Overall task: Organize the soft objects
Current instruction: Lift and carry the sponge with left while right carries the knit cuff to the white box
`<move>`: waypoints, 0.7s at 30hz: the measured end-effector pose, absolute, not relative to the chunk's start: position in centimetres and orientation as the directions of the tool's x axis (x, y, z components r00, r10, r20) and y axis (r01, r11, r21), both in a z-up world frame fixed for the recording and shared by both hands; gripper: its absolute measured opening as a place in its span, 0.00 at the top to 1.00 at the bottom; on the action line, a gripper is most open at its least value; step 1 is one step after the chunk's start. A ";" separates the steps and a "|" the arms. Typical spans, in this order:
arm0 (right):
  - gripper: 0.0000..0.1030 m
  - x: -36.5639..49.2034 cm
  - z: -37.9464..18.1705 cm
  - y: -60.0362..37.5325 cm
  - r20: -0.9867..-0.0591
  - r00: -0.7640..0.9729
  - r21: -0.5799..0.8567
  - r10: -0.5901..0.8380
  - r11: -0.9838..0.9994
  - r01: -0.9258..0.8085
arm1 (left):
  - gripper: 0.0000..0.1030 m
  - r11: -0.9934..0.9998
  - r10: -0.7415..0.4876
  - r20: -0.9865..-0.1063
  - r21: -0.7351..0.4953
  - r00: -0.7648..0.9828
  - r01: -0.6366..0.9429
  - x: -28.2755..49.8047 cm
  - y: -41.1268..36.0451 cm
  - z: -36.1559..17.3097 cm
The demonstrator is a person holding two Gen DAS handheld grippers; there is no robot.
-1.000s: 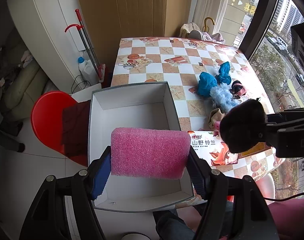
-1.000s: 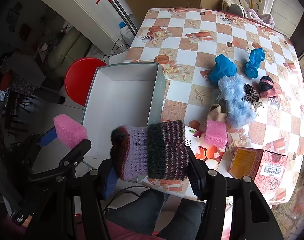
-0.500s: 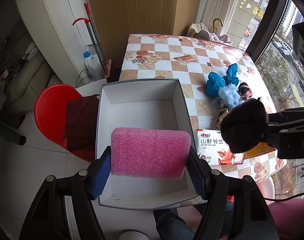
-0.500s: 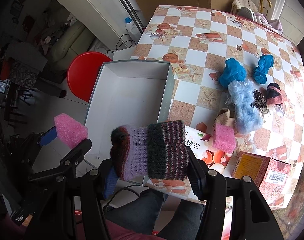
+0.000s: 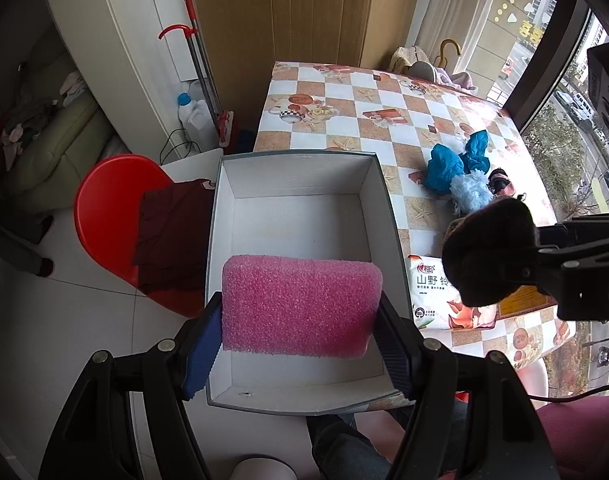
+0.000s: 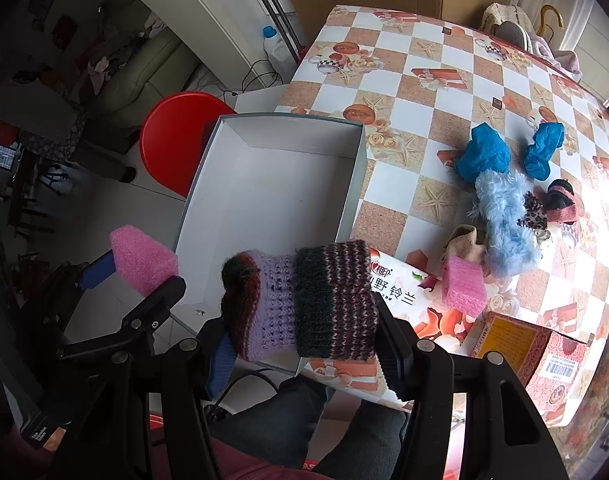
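Here, in the left wrist view, the left gripper (image 5: 300, 336) clamps a pink foam block (image 5: 300, 306) above the open white box (image 5: 296, 216). In the right wrist view, the right gripper (image 6: 304, 344) grips a knitted hat (image 6: 300, 300) over the box's near corner, with the fluffy blue item (image 6: 502, 220) and a second pink foam piece (image 6: 464, 286) lying on the checkered table (image 6: 424, 92).

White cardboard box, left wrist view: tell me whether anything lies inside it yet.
No, the white cardboard box shows only its bare floor; the pink foam block is held above it.
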State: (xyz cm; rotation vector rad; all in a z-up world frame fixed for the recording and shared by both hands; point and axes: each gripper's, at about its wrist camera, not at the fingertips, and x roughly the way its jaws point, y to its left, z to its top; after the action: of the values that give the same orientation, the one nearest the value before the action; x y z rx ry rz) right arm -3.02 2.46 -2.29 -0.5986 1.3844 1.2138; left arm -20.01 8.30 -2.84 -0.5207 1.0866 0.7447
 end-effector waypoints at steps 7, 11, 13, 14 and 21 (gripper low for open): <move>0.41 -3.5 -2.5 2.9 -0.933 -0.233 0.318 0.274 0.322 -0.892 | 0.29 0.640 0.277 -0.925 -0.025 0.260 -0.768 -20.5 8.5 -3.1; 0.41 -3.8 -2.6 3.1 -0.934 -0.236 0.317 0.268 0.313 -0.895 | 0.29 0.633 0.275 -0.927 -0.026 0.257 -0.773 -20.7 8.6 -3.3; 0.41 -3.9 -2.6 3.2 -0.934 -0.238 0.317 0.266 0.310 -0.897 | 0.29 0.630 0.274 -0.927 -0.027 0.255 -0.776 -20.9 8.6 -3.3; 0.41 -3.9 -2.7 3.2 -0.934 -0.239 0.317 0.265 0.308 -0.897 | 0.29 0.629 0.273 -0.928 -0.027 0.254 -0.777 -20.9 8.6 -3.4; 0.41 -4.4 -2.8 3.3 -0.935 -0.244 0.316 0.256 0.292 -0.903 | 0.29 0.622 0.263 -0.933 -0.030 0.246 -0.782 -21.2 8.7 -3.7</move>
State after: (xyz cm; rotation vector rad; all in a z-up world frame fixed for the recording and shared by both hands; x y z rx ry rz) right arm -4.44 3.35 -2.79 -0.6520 1.3887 1.2485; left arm -21.15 8.65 -3.71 -0.5628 1.1040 0.7667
